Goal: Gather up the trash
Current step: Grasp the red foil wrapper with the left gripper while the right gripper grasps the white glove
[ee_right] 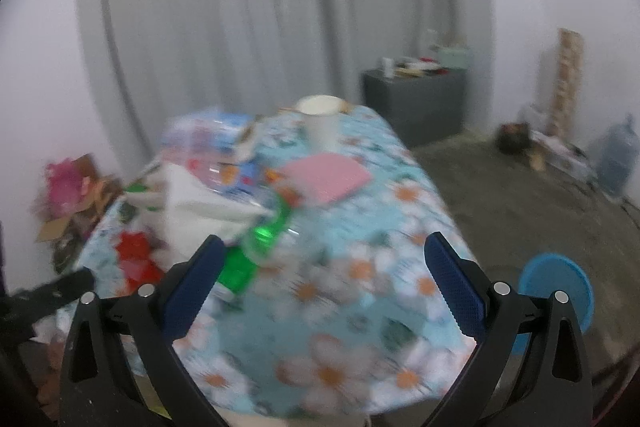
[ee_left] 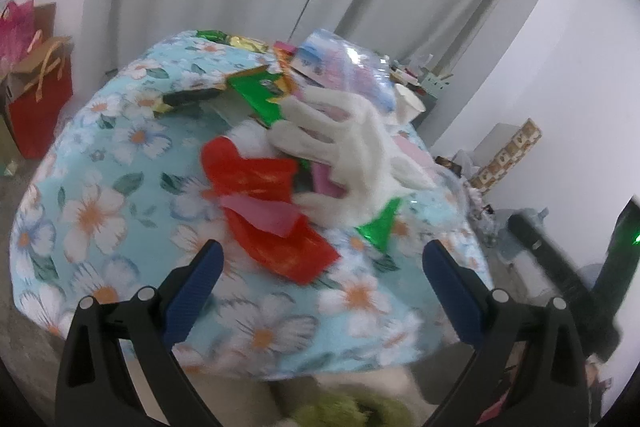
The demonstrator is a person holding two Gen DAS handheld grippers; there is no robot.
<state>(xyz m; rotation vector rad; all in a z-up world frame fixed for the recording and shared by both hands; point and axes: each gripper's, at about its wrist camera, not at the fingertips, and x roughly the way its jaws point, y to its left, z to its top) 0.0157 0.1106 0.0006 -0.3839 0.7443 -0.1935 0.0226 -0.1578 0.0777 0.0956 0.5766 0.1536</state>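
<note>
No brand, label or writing can be read in either view — both are blurred, the right wrist view more so.

The left gripper (ee_left: pixel 320 267) hangs with its blue-padded fingers spread wide and nothing between them, above the near part of a table under a light-blue floral tablecloth (ee_left: pixel 120 187). Just ahead of it lies the trash: a crumpled red wrapper (ee_left: pixel 260 187) with a pink paper scrap (ee_left: pixel 264 217) on top, a small green foil piece (ee_left: pixel 380 227) to the right, and further back a green packet (ee_left: pixel 260 95) among gold and dark wrappers. A white glove (ee_left: pixel 344 147) lies across the pile, touching the red wrapper's far side. Behind it sits a clear plastic bag (ee_left: pixel 344 63) with blue print. A red gift bag (ee_left: pixel 40 99) stands on the floor to the left.

The right gripper (ee_right: pixel 320 267) is likewise spread and empty, over the table's near end. Only this view shows a flat pink sheet (ee_right: pixel 328 175) lying apart from the pile, a white paper cup (ee_right: pixel 320 123) upright at the far edge, what looks like a green-capped plastic bottle (ee_right: pixel 256 251) beside the left finger, a blue bin (ee_right: pixel 560 291) on the floor to the right, and a dark cabinet (ee_right: pixel 416 99) against the curtain.
</note>
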